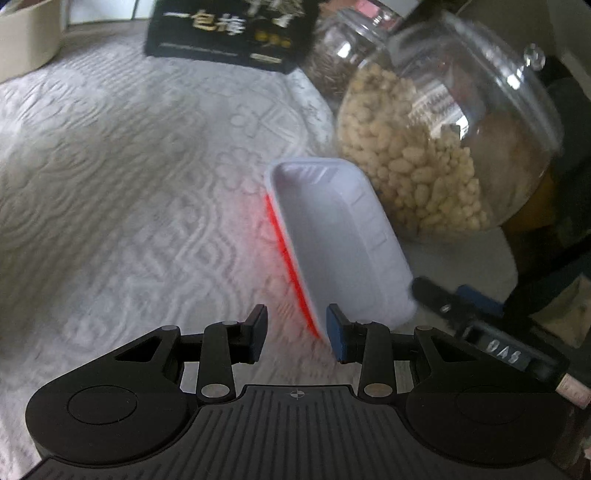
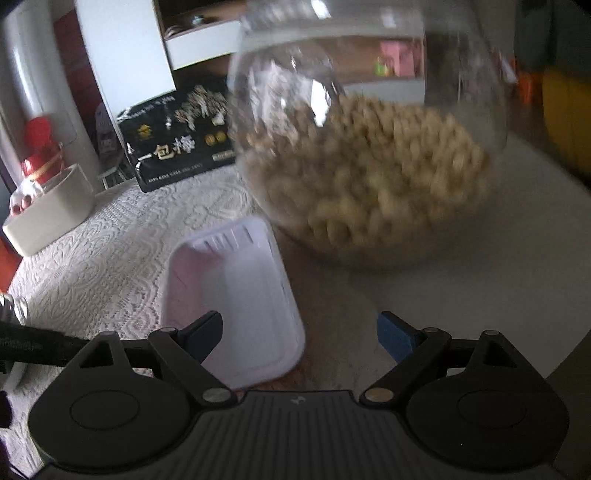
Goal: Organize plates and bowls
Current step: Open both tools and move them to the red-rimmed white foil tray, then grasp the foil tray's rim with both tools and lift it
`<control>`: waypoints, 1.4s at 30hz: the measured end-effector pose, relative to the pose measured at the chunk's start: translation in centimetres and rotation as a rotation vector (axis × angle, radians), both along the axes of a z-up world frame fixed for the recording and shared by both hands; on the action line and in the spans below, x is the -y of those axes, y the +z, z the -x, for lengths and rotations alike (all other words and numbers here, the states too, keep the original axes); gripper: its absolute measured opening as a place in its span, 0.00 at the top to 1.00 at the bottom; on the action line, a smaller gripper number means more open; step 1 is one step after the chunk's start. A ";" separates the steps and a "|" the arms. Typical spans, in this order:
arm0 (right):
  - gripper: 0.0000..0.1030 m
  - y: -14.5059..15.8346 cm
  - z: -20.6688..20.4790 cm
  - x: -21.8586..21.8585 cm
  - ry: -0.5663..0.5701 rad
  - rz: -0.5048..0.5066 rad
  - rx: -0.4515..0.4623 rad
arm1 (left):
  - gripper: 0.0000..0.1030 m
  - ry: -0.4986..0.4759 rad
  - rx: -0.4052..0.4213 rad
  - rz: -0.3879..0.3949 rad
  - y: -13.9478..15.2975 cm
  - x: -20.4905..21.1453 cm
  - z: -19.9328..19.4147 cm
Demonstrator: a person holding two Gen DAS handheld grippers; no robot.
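A white rectangular plastic dish (image 1: 343,236) with a red outside lies on the lace tablecloth beside a big jar. My left gripper (image 1: 297,336) is open, with the dish's near rim just between its blue pads. In the right wrist view the same dish (image 2: 236,295) lies in front of my right gripper (image 2: 306,336), which is wide open. Its left finger (image 2: 203,332) overlaps the dish's near left corner; I cannot tell if it touches. The right gripper's finger also shows in the left wrist view (image 1: 436,295) at the dish's far corner.
A large clear jar of pale nuts (image 1: 436,147) stands right behind the dish, also in the right wrist view (image 2: 362,177). A black printed box (image 1: 229,33) and a second jar (image 1: 332,62) stand further back. A cream tub (image 2: 51,206) is at the left.
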State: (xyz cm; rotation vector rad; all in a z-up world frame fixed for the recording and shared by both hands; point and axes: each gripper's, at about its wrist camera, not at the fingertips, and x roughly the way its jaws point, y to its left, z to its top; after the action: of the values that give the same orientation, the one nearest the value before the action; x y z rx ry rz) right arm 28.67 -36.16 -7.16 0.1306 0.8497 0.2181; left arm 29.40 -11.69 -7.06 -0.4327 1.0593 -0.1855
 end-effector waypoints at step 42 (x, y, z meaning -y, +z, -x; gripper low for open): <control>0.28 -4.0 3.4 -15.0 0.218 -0.230 -0.133 | 0.83 0.160 -0.003 -0.034 -2.9 -10.8 6.6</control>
State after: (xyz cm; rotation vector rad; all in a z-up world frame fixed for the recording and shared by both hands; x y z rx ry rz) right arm 25.30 -21.19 -11.21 0.2700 0.9703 0.5165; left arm 22.77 -0.86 -9.91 -0.4853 1.0239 -0.0248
